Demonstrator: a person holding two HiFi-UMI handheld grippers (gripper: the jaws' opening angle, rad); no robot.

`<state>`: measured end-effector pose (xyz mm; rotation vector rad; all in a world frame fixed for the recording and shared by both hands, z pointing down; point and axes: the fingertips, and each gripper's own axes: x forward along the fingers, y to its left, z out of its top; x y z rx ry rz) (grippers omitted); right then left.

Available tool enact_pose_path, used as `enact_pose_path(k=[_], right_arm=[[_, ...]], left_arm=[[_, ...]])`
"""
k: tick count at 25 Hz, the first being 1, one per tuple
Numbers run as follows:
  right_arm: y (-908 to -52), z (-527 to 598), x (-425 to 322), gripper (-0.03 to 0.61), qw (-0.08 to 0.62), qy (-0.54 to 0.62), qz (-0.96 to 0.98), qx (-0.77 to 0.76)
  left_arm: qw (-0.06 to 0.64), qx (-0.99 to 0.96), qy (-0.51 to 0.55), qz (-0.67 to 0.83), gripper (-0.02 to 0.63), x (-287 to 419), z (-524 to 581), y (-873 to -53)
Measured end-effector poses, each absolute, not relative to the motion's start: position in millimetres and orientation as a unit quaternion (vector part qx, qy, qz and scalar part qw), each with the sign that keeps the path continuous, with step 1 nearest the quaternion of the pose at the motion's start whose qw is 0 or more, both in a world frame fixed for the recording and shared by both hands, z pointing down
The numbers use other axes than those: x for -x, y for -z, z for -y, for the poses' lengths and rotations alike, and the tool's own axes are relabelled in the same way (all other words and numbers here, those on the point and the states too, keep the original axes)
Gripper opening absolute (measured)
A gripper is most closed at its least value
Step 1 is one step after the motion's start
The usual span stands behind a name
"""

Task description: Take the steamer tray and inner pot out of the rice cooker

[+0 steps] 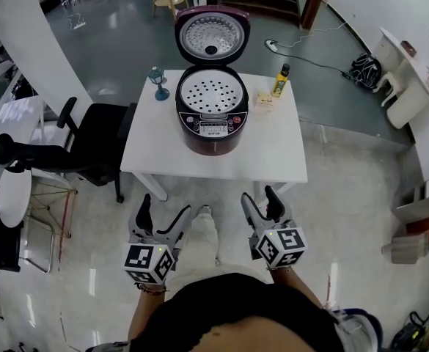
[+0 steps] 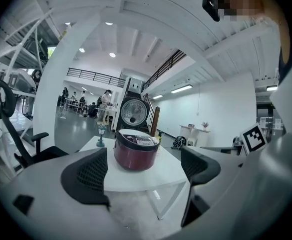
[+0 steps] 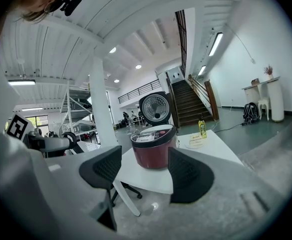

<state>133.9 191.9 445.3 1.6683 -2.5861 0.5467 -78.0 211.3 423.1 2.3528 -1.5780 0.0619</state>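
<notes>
Steamer tray (image 1: 210, 94), a perforated metal disc, fills the mouth of the dark red rice cooker (image 1: 208, 139), whose lid (image 1: 212, 34) stands raised on the far side; the inner pot beneath it is hidden from us. In the head view the cooker stands mid-way across a white surface (image 1: 152, 149). A small teal ornament (image 1: 158, 83) is to its left, and a yellow bottle (image 1: 281, 81) and a small pale box (image 1: 265, 100) are to its right. A black office chair (image 1: 89, 141) stands left of the surface. Our left tongs (image 1: 165, 210) and right tongs (image 1: 259, 199) hang side by side near us, short of the surface's near edge, both pointing toward the cooker.

In the left gripper view we see the left tongs (image 2: 143, 171) spread wide with nothing between the pads; the cooker (image 2: 136, 151) shows well beyond the gap.

In the right gripper view the right tongs (image 3: 145, 173) also stand apart and empty. The cooker (image 3: 153, 151) is framed beyond them, with the bottle (image 3: 202, 129) to its right.
</notes>
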Motion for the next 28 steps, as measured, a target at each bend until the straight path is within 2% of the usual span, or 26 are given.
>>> enact_pose_path(k=[9, 28], right_arm=[[-441.5, -125.3, -147.8, 0.275, 0.024, -0.153, 0.814, -0.560], [-424.3, 31.3, -145.1, 0.275, 0.033, -0.137, 0.800, -0.584]], left_arm=[[0.162, -0.811, 0.005, 0.562, 0.438, 78.6, -131.7, -414.1], [0.146, -0.816, -0.054, 0.556, 0.437, 99.6, 39.6, -410.6]])
